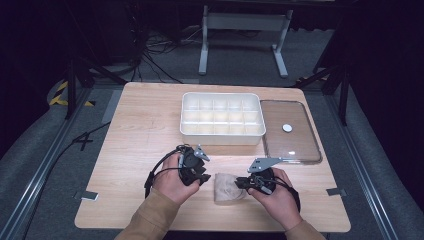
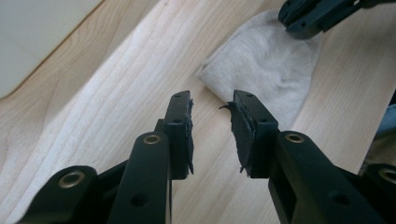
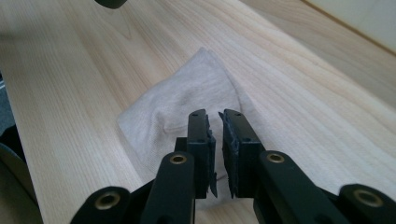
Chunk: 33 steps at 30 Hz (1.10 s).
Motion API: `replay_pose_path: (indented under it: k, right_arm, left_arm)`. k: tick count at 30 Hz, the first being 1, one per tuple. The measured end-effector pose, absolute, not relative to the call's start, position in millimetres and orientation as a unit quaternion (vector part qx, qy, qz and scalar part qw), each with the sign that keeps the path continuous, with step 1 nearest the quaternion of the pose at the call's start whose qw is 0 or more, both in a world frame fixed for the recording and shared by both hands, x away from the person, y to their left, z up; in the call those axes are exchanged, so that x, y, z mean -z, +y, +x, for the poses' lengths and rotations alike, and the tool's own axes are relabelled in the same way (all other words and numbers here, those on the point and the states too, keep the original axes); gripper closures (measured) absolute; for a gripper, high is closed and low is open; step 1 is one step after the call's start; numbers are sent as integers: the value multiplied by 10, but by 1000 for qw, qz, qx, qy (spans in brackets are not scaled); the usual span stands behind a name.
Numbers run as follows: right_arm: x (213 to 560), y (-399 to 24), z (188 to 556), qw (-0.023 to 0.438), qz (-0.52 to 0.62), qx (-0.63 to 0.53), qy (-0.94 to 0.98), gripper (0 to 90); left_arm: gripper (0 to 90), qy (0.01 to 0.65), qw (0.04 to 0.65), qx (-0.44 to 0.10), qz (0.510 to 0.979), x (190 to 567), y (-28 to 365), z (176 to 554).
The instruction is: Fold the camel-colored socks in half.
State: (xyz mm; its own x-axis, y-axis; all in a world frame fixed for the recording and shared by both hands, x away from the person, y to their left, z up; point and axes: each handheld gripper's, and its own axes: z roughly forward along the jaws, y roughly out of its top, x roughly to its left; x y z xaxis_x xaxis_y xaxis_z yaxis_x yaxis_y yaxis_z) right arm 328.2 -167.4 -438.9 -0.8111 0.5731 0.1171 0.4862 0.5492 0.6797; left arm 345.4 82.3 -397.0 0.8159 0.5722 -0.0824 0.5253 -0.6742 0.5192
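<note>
High view first, working from my left: my left gripper [image 1: 200, 176] sits low over the wooden table [image 1: 140, 135], just beside the left edge of a small folded beige cloth [image 1: 227, 188]. In the left gripper view its jaws stand apart with bare wood between them; the near corner of the cloth [image 2: 266, 65] lies just past the tips, untouched. Nothing is clamped there.

Next comes the cloth itself, lying flat near my edge of the table, between the two tools. Behind it, well apart, stands a white tray [image 1: 221, 141] divided into compartments, and right of that a clear lid [image 1: 290, 131] lies flat with a small white disc on it.

On the right, my right gripper [image 1: 245, 183] is at the cloth's right edge. In the right gripper view its jaws are nearly together, a narrow slit between the pads, with the cloth [image 3: 187, 100] spread beneath and beyond them. Whether they have pinched a fold I cannot tell; the fabric looks to be lying loose.

The risks, as I judge them: the left jaws could close on wood short of the corner and merely push the cloth away. The right pads, so near shut, could catch one layer only, and the fold would fall open when lifted.
</note>
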Motion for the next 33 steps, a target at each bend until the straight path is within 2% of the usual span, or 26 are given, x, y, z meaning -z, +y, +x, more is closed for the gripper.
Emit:
replay_pose_path:
  k: [4, 18, 33]
  right_arm:
    - [4448, -1623, 3256, 48, 323, -362, 873, 837]
    - [4601, -1630, 3308, 49, 332, -346, 876, 881]
    - [4623, -1668, 3346, 54, 323, -350, 878, 892]
  left_arm:
    - [732, 315, 255, -42, 913, 4051, 809, 3464]
    - [763, 319, 251, -7, 914, 4135, 831, 3525]
    - [748, 271, 224, 16, 936, 4319, 643, 3514]
